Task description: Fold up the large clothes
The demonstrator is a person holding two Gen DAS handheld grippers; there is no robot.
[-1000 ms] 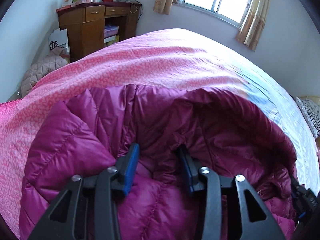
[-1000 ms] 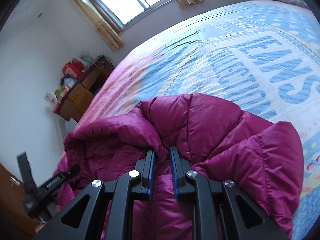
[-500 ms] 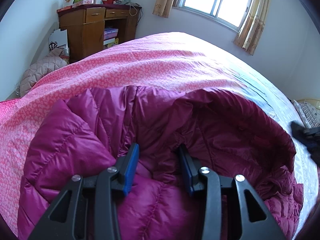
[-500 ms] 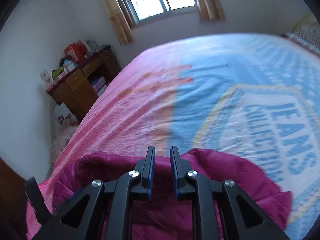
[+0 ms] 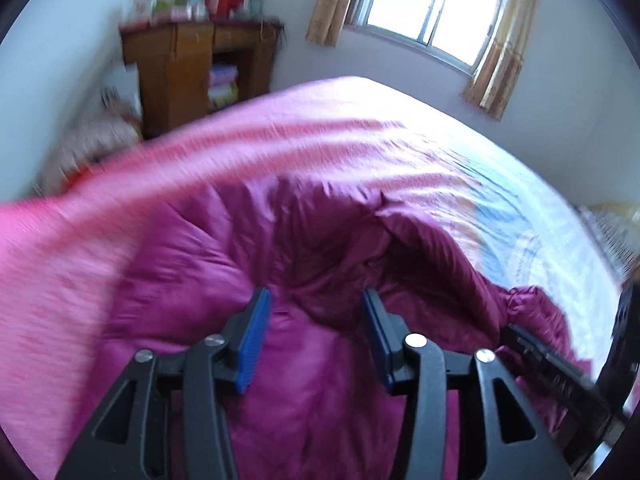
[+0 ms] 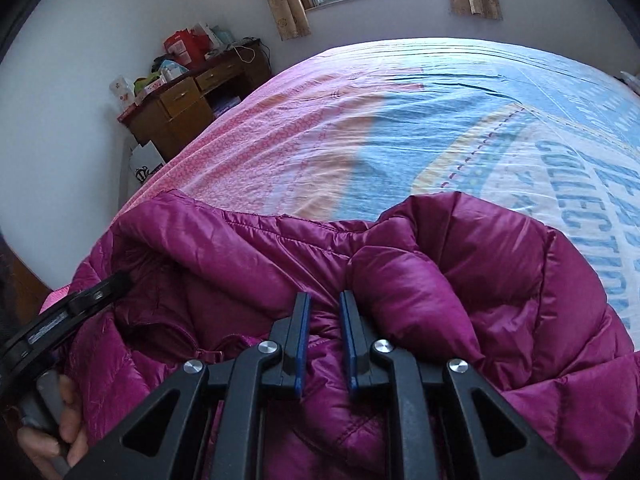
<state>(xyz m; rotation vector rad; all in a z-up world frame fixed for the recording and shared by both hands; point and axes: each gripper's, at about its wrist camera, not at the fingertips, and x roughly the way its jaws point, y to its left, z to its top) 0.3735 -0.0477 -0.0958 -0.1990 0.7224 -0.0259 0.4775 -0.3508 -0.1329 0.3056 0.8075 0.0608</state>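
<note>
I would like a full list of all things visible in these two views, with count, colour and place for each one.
Magenta quilted down jacket: one, crumpled on the bed, near edge.
Pink-and-blue printed bedsheet: one, covering the bed.
Brown wooden desk: one, against the far wall, cluttered on top.
Window with beige curtains: one, far wall.
Left hand-held gripper: black, blue pads, jaws apart over the jacket.
Right hand-held gripper: black, blue pads, narrow gap with jacket fabric between.
Person's hand: one, holding the left gripper handle.
</note>
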